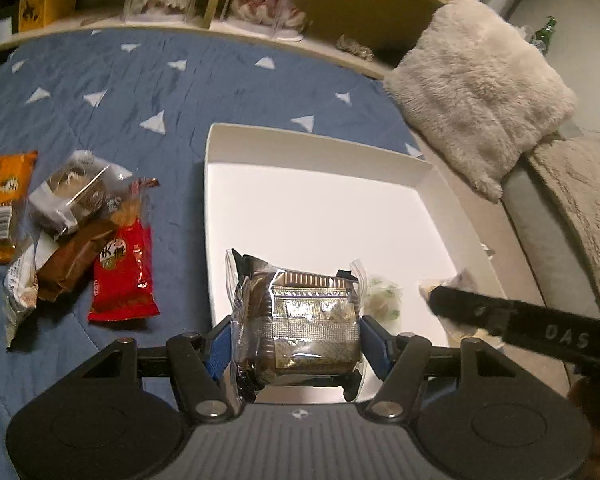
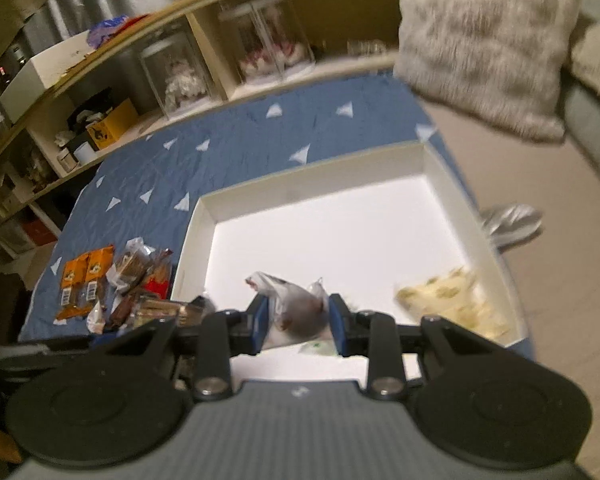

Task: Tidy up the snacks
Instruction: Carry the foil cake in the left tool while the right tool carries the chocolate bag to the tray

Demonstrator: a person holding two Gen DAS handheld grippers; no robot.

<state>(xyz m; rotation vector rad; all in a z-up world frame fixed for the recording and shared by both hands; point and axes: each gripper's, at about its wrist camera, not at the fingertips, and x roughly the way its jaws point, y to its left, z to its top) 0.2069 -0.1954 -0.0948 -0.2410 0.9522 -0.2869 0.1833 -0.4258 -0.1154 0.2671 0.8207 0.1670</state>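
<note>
A white shallow box [image 1: 436, 184] lies on the blue quilt; it also shows in the right wrist view [image 2: 312, 188]. My left gripper [image 1: 296, 340] is shut on a gold-and-brown foil snack pack [image 1: 300, 316] over the box's near edge. My right gripper [image 2: 298, 320] is shut on a clear-wrapped brown snack [image 2: 296, 312] above the box's near part. A pale yellow snack bag [image 2: 452, 300] lies in the box's right corner, and a small green-white packet [image 1: 382, 300] lies in the box beside the foil pack. The right gripper's arm [image 1: 520, 324] crosses the left wrist view.
A pile of loose snacks lies on the quilt left of the box: a red pack [image 1: 124, 276], a brown bar [image 1: 72, 264], orange packs [image 1: 4, 208] and a clear-wrapped cake [image 1: 76, 192]. A fluffy cushion [image 1: 476, 84] sits at right. Shelves [image 2: 160, 80] stand behind.
</note>
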